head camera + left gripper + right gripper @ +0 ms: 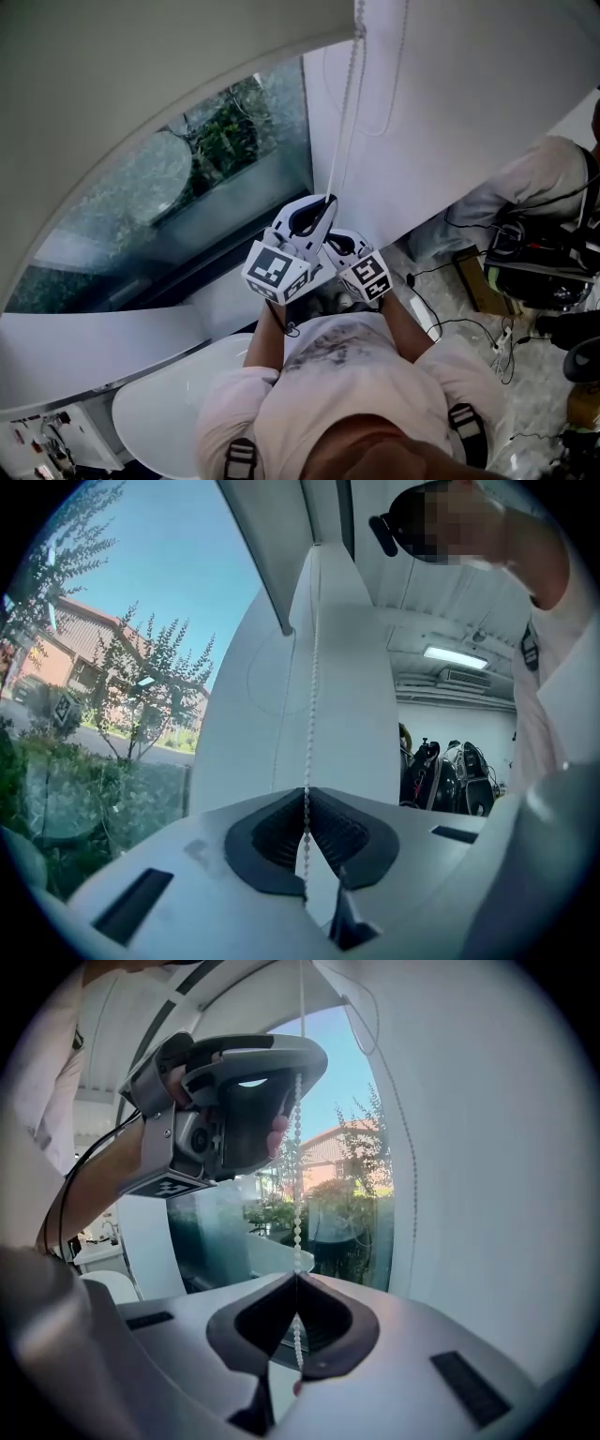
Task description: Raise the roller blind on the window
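Note:
A white bead chain point(345, 112) hangs in front of the white wall panel right of the window glass point(187, 187). The pale roller blind point(141, 84) covers the window's upper part. Both grippers are shut on the same strand, one over the other. My left gripper point(323, 203) is the upper one; in its own view the chain point(307, 761) runs down between the closed dark pads point(267, 841). My right gripper point(328, 246) grips just below; its view shows the chain point(297, 1232) entering its closed tips, with the left gripper point(292, 1082) above. A slack second strand point(398, 66) loops beside.
A person in a light sleeve point(525, 183) sits at the right among black equipment and cables point(534, 272). A cardboard box point(478, 281) lies on the floor there. A white rounded table point(169, 412) stands below the window at lower left.

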`<state>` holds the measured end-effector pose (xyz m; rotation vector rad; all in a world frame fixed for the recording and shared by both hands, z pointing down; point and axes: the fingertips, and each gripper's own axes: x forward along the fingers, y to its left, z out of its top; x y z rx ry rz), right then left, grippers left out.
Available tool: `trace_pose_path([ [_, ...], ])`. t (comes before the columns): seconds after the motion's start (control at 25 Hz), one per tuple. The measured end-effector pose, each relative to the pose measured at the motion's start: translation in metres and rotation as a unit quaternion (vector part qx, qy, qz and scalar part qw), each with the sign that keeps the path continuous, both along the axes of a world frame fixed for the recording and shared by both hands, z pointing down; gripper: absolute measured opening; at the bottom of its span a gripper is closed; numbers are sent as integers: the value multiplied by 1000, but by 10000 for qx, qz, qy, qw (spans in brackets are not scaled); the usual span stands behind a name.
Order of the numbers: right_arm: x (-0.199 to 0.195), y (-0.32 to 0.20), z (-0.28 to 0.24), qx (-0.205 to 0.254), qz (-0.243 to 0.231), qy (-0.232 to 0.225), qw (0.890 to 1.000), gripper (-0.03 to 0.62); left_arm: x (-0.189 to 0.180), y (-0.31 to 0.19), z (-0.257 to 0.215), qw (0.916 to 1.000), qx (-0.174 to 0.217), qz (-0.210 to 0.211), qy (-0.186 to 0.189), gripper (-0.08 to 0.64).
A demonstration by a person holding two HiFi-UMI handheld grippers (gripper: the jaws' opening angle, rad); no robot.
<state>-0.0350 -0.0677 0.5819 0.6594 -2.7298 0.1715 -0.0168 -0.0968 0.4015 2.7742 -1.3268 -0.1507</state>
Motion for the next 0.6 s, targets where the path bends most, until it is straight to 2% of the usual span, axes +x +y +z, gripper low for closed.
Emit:
trace_pose_path([
  [0.6,4,18,76,-612,-163,724,9954,61,-8,11,77,9987,-495,-90,-114,11],
])
